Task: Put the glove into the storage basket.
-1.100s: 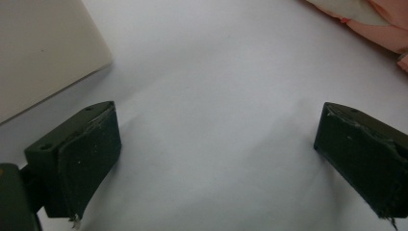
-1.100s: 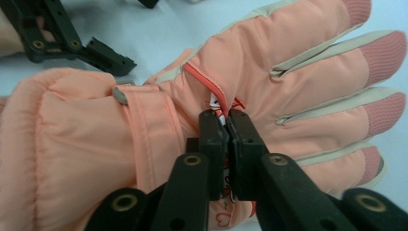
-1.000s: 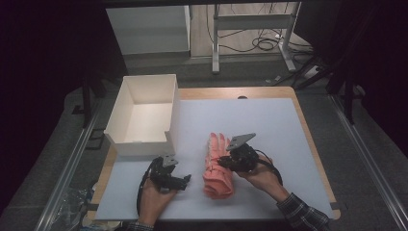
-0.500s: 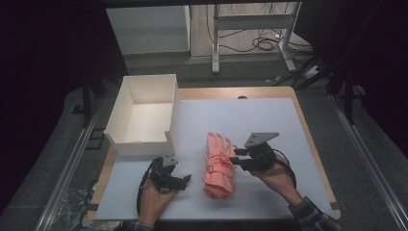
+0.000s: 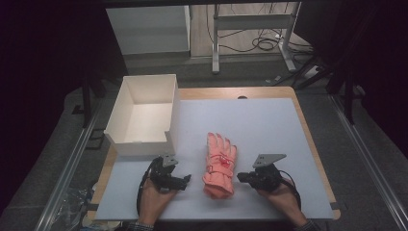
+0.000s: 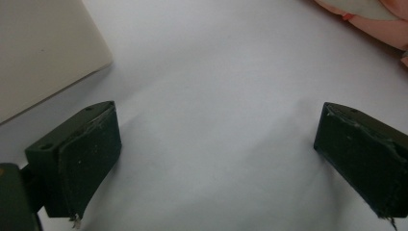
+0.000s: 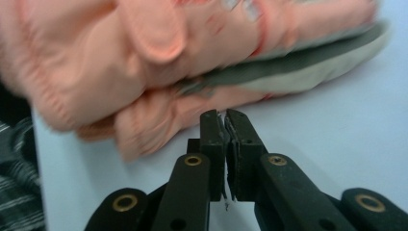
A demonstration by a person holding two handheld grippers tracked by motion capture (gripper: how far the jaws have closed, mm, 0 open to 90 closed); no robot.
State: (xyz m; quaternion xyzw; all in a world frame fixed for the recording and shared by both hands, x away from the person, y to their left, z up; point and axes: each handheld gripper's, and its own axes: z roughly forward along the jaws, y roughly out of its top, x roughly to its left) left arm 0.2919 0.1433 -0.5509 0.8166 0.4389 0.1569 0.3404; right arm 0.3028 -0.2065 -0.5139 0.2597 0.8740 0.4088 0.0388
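Note:
A pair of pink gloves lies stacked on the white mat, fingers pointing away from me. My right gripper sits just right of the cuff end, low over the mat. In the right gripper view its jaws have just been closing and stand shut with nothing between them, the tips a little short of the gloves. My left gripper rests left of the gloves. Its jaws stand wide open over bare mat, with the glove's edge at the upper right.
An open, empty white box stands at the mat's left, behind the left gripper; its corner shows close by. The white mat covers a wooden table. Desk legs and cables lie on the floor beyond.
My right gripper has drawn back from the top of the gloves, moving right and toward me and lower. The gloves lie a little flatter. The left gripper has not moved.

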